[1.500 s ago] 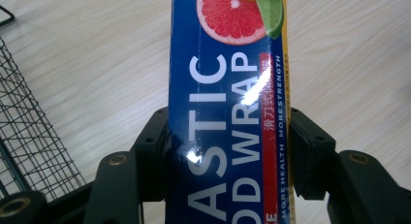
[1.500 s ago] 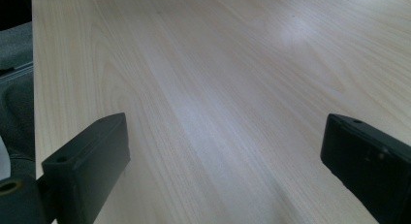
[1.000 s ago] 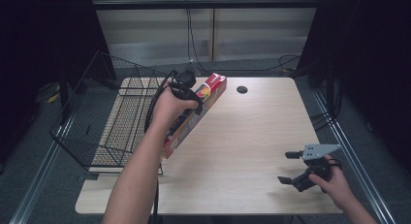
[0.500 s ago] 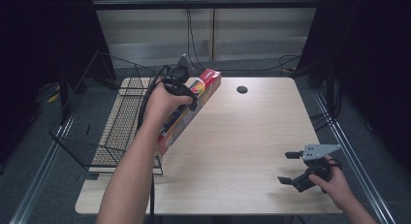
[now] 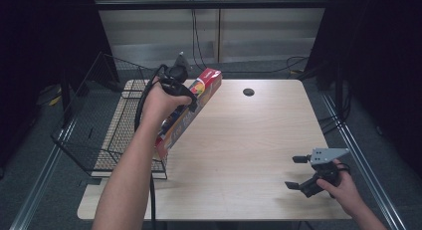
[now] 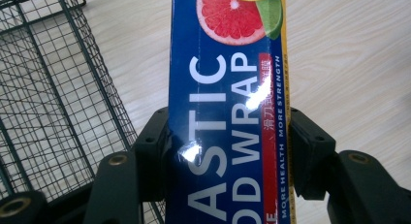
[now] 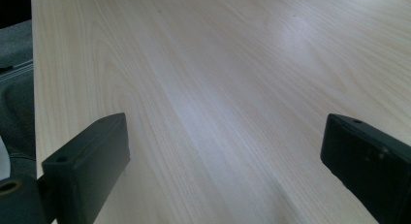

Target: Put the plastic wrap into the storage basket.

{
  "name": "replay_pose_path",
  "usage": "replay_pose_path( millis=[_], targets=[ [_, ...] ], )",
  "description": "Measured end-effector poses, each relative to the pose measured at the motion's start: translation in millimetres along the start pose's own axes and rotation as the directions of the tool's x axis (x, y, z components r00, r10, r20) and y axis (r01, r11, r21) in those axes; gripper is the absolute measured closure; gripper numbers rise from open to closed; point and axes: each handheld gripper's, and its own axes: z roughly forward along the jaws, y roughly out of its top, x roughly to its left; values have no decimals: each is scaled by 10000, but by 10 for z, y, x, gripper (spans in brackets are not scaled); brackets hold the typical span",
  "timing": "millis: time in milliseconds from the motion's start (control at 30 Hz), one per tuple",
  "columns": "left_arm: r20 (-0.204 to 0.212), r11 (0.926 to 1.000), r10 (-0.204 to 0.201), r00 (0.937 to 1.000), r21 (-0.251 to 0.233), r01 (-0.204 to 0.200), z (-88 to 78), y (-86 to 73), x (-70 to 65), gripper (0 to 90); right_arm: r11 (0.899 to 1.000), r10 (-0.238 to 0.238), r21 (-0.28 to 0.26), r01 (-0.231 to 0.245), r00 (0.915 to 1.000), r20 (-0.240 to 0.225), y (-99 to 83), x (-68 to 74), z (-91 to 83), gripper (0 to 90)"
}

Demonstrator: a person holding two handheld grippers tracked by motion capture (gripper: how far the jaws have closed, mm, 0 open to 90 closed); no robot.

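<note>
A long plastic wrap box (image 5: 191, 108), blue and red with a grapefruit picture, is held off the table and tilted. My left gripper (image 5: 178, 90) is shut on the plastic wrap box (image 6: 228, 107), with a black jaw against each long side in the left gripper view. The box hangs over the table's left part, beside the black wire basket (image 5: 102, 125). My right gripper (image 5: 297, 171) stands open low over the table's near right corner. Nothing lies between its jaws in the right gripper view, just bare wood (image 7: 218, 88).
The wire basket (image 6: 53, 98) stands at the table's left edge and partly overhangs it. A round dark hole (image 5: 248, 92) sits in the tabletop at the back. Black cables trail from the left gripper down past the forearm.
My left gripper has carried the box up and to the left, toward the basket. The right gripper has stayed put.
</note>
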Motion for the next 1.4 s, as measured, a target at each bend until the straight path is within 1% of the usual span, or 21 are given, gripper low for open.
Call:
replay_pose_path(
  millis=[33, 267, 300, 367, 400, 467, 533, 600, 733, 767, 800, 833, 900, 1033, 1067, 1133, 1167, 1200, 1333, 1367, 1400],
  targets=[
    [-26, 10000, 11, 10000, 68, -11, -16, -3, 10, 439, 10000, -13, -12, 13, 10000, -12, 0, -4, 6, 32],
    [-46, 10000, -40, 10000, -40, 40, -89, -13, 62, 438, 10000, 11, 34, -11, 10000, -58, 2, 0, 9, 32],
    [-57, 9999, -153, 9999, -1, 153, -101, -19, 61, 439, 10000, 31, 30, -31, 10000, -55, 2, 1, 8, 32],
    [-100, 9998, -211, 9997, -9, 211, -127, -22, 71, 438, 10000, 28, 32, -27, 10000, -86, 3, -2, 7, 32],
    [-102, 9999, -130, 9999, -5, 130, -143, -26, 87, 438, 10000, -15, -5, 15, 10000, -35, 2, -5, 9, 32],
    [-97, 9998, -185, 9998, -1, 185, -166, -30, 100, 438, 10000, 33, 17, -33, 10000, -46, 3, -2, 11, 32],
    [-133, 9993, -339, 9993, -132, 337, -174, -39, 104, 438, 10000, 56, 9, -56, 9999, -96, 4, -2, 13, 32],
    [-172, 9997, -234, 9996, 13, 234, -193, -44, 124, 438, 10000, 43, 6, -43, 9999, -95, 5, -2, 14, 32],
    [-180, 9993, -363, 9992, -15, 363, -213, -65, 154, 438, 10000, 32, -11, -32, 10000, -82, 5, -4, 17, 32],
    [-187, 9996, -279, 9994, 36, 280, -225, -65, 169, 438, 10000, 28, -7, -28, 10000, -89, 6, -4, 19, 32],
    [-197, 9990, -437, 9989, -75, 435, -225, -71, 163, 438, 10000, 26, 0, -26, 10000, -79, 6, -5, 20, 32],
    [-184, 9994, -356, 9992, 2, 356, -240, -73, 178, 438, 10000, 45, -16, -45, 10000, -89, 6, -5, 20, 32],
    [-207, 9993, -364, 9991, -49, 363, -261, -81, 199, 438, 10000, 50, -24, -50, 9999, -90, 6, -5, 20, 32],
    [-293, 9982, -606, 9977, -5, 606, -290, -105, 225, 439, 10000, 48, -10, -48, 10000, -81, 6, -6, 22, 32],
    [-323, 9986, -533, 9981, 10, 533, -296, -110, 243, 439, 10000, 47, -17, -47, 10000, -88, 6, -5, 21, 32],
    [-367, 9976, -691, 9969, -37, 690, -304, -128, 259, 439, 10000, 55, -25, -55, 9999, -95, 6, -4, 20, 32],
    [-366, 9979, -646, 9972, -16, 646, -312, -137, 278, 439, 10000, 54, -28, -54, 9999, -92, 7, -5, 19, 32],
    [-361, 9969, -784, 9963, -35, 783, -318, -144, 285, 439, 10000, 76, -22, -77, 9999, -115, 7, -4, 17, 32],
    [-468, 9967, -814, 9956, -21, 814, -355, -170, 337, 438, 10000, 64, -31, -64, 9999, -100, 7, -5, 20, 32],
    [-504, 9958, -916, 9945, -105, 912, -360, -176, 342, 438, 10000, 51, -29, -51, 9999, -97, 7, -5, 22, 32],
    [-492, 9957, -921, 9945, -35, 920, -374, -184, 357, 438, 10000, 56, -26, -56, 9999, -95, 7, -5, 22, 32]
  ],
)
